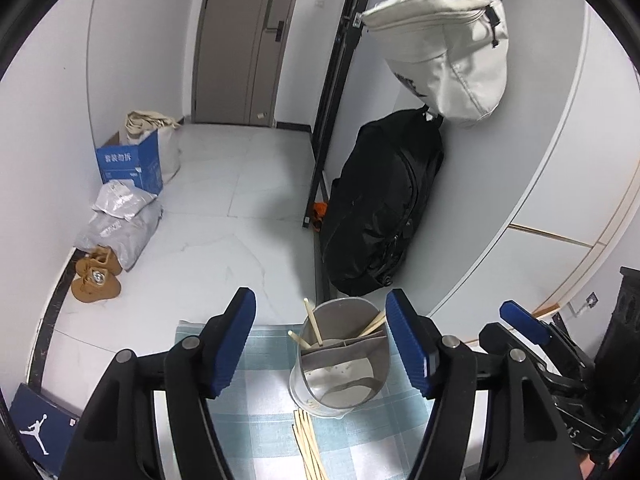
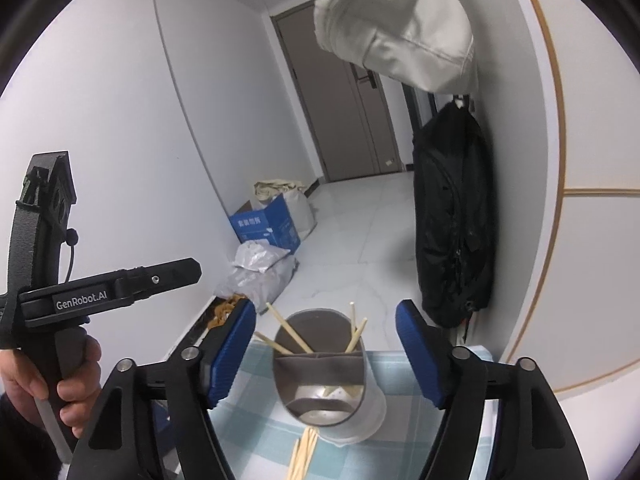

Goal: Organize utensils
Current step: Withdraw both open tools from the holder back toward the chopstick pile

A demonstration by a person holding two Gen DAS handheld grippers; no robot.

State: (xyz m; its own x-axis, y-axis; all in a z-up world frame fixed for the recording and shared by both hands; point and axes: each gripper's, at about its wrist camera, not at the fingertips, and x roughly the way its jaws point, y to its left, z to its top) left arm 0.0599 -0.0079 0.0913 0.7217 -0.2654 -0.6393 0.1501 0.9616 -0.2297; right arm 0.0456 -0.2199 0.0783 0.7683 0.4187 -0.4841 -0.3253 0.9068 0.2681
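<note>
A metal utensil holder [image 1: 340, 364] with a divider stands on a blue-and-white checked cloth [image 1: 264, 420]. Several wooden chopsticks [image 1: 314, 326] stand in its far compartment. More loose chopsticks [image 1: 308, 448] lie on the cloth in front of it. My left gripper [image 1: 322, 344] is open and empty, its blue pads [image 1: 236, 344] either side of the holder. In the right wrist view the holder [image 2: 320, 376] holds chopsticks [image 2: 290, 330], and loose chopsticks [image 2: 304, 452] lie before it. My right gripper [image 2: 326, 354] is open and empty around it.
A black bag [image 1: 380, 208] and a white bag [image 1: 444, 48] hang by the wall at right. A blue box [image 1: 132, 164], grey parcels [image 1: 120, 220] and brown shoes [image 1: 96, 276] sit on the floor at left. The right gripper [image 1: 528, 324] shows beside mine.
</note>
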